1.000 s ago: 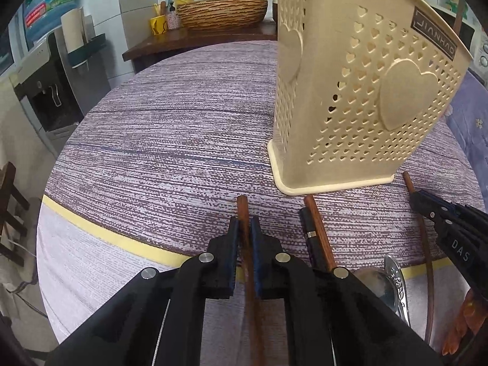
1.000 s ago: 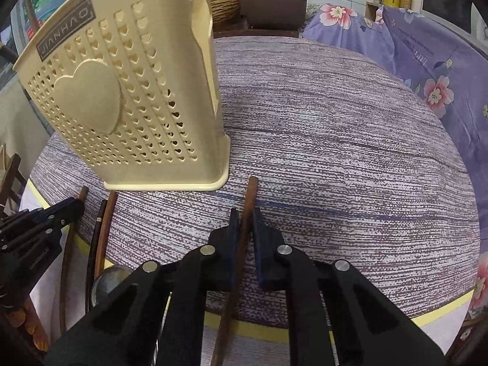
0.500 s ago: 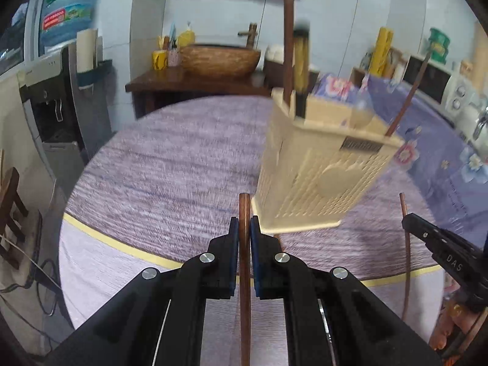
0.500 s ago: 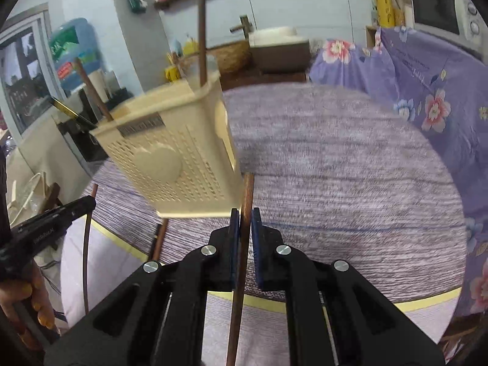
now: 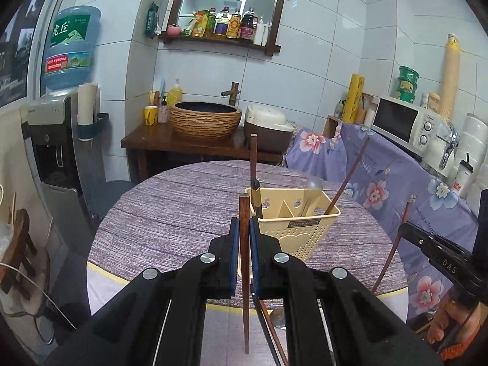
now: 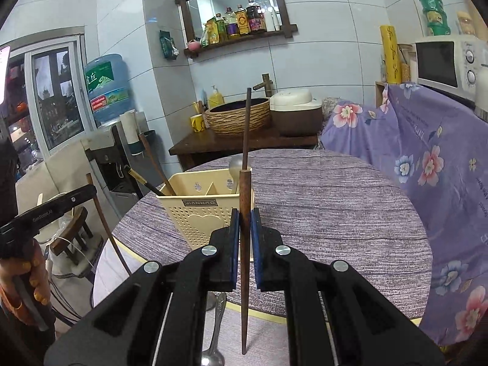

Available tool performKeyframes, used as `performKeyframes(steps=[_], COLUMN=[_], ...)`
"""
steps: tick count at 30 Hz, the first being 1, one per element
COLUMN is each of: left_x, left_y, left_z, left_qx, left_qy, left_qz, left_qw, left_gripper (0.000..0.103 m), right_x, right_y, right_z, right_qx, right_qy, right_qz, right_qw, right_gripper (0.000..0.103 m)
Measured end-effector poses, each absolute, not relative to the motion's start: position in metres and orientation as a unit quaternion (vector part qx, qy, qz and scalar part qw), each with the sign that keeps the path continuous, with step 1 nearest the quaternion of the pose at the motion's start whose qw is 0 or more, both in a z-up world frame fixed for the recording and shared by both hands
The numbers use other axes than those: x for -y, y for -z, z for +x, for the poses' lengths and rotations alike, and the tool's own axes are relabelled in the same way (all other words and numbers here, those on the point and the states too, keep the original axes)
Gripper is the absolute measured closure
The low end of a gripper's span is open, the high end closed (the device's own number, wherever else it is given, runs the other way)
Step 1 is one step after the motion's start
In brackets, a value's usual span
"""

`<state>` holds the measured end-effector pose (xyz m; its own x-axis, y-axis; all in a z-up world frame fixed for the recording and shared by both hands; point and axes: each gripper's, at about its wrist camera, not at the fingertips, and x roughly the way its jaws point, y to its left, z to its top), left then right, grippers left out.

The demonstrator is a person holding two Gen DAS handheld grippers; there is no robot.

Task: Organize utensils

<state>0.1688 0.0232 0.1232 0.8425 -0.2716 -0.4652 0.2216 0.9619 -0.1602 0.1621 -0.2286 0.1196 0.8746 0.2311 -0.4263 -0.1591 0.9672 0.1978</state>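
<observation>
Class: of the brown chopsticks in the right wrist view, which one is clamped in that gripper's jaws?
The chopstick standing upright in the middle, passing between the right gripper's jaws. The others stand in the basket or are held off to the left.

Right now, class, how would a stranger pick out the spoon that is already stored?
Find the round table with the purple woven cloth; on it stands a cream perforated utensil holder. The spoon leans in its middle compartment, bowl end up. Its rounded, pale bowl sets it apart from the thin dark chopsticks beside it.
</observation>
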Motion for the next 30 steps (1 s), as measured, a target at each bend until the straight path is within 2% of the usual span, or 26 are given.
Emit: performKeyframes(steps=[12, 24, 30], left_x=[-0.018, 0.011, 0.024], left_y=[-0.155, -0.258, -0.249], left_z=[0.160, 0.190, 0.220], left_qx=[-0.219, -0.106, -0.114], left_qy=[0.155, 0.147, 0.126], left_qz=[-0.039, -0.037, -0.038], left_qw=[0.963, 0.983, 0.985], left_gripper=[0.095, 0.095, 0.095], right_x=[0.222, 0.175, 0.162], right_y=[-0.151, -0.265, -0.259], right_z=[0.160, 0.194, 0.228], right_qx=[-0.202, -0.053, -0.042], right_qy=[-0.120, -0.116, -0.102], right_qz=[0.060, -0.018, -0.020], right_qw=[0.970, 0.992, 0.994], right_gripper=[0.095, 0.095, 0.094])
